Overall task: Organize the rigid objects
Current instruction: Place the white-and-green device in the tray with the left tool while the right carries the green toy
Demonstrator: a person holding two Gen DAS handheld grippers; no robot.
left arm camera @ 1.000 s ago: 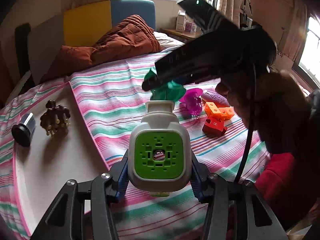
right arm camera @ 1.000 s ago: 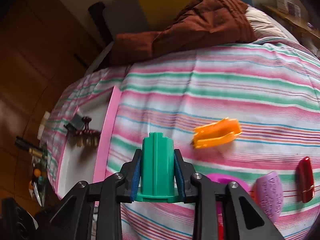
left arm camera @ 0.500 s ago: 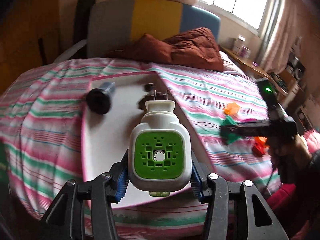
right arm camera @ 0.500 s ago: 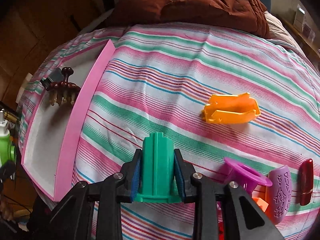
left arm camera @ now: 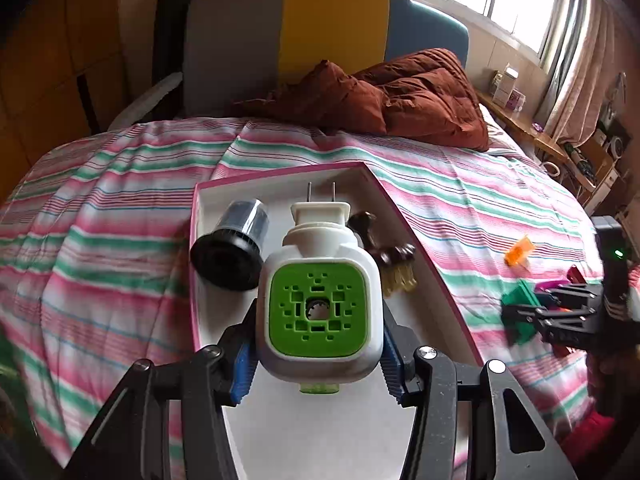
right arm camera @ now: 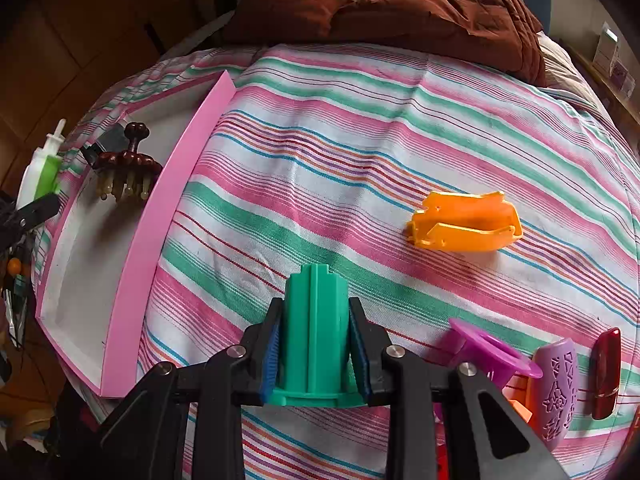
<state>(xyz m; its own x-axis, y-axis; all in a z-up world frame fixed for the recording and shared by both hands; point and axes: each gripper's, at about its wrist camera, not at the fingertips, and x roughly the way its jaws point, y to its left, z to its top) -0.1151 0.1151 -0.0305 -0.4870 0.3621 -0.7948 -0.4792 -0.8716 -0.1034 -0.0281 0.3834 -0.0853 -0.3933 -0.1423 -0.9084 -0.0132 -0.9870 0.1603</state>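
L gripper (left arm camera: 320, 360) clamps the white-green plug-in device (left arm camera: 320, 300) over the pink tray (left arm camera: 420, 248), w/ black cap (left arm camera: 230, 248) & brown claw clip (left arm camera: 394, 258) inside. R gripper (right arm camera: 316, 354) grips green block (right arm camera: 314, 336) above bed (right arm camera: 360, 140), near orange piece (right arm camera: 466, 222).

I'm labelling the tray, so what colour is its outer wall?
Pink; the tray is white inside. The right wrist view shows it best.
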